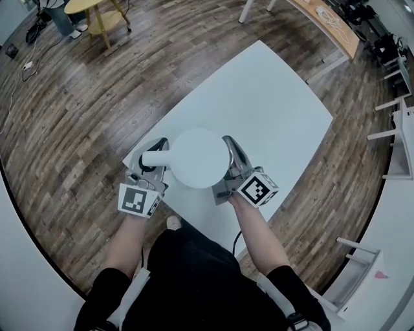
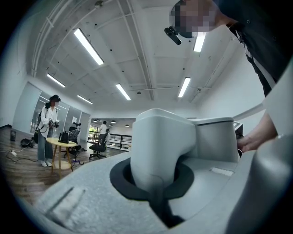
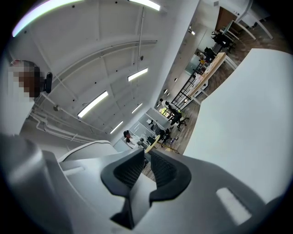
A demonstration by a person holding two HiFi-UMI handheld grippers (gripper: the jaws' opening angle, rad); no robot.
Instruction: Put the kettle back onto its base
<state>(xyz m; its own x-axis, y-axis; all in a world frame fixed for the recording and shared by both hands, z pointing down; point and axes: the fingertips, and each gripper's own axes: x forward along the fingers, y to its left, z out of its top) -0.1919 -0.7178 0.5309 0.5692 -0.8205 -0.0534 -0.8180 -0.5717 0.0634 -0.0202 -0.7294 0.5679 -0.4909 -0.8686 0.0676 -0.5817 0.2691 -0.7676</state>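
Observation:
A white kettle [image 1: 197, 157] with a round top hangs over the near end of the white table [image 1: 278, 110]; its handle [image 1: 154, 158] points left. My left gripper [image 1: 152, 167] is shut on that handle [image 2: 160, 146], which fills the space between the dark pads of the left gripper [image 2: 155, 183]. My right gripper [image 1: 231, 154] is close against the kettle's right side. In the right gripper view the ribbed pads of the right gripper [image 3: 145, 170] stand a narrow slit apart with nothing between them. The kettle hides whatever is under it, and no base shows.
Wooden floor surrounds the table. A yellow round side table [image 1: 97, 13] stands far left, a long desk [image 1: 330, 26] at the far right, white furniture [image 1: 398, 129] along the right edge. People [image 2: 48, 128] stand far off in the room.

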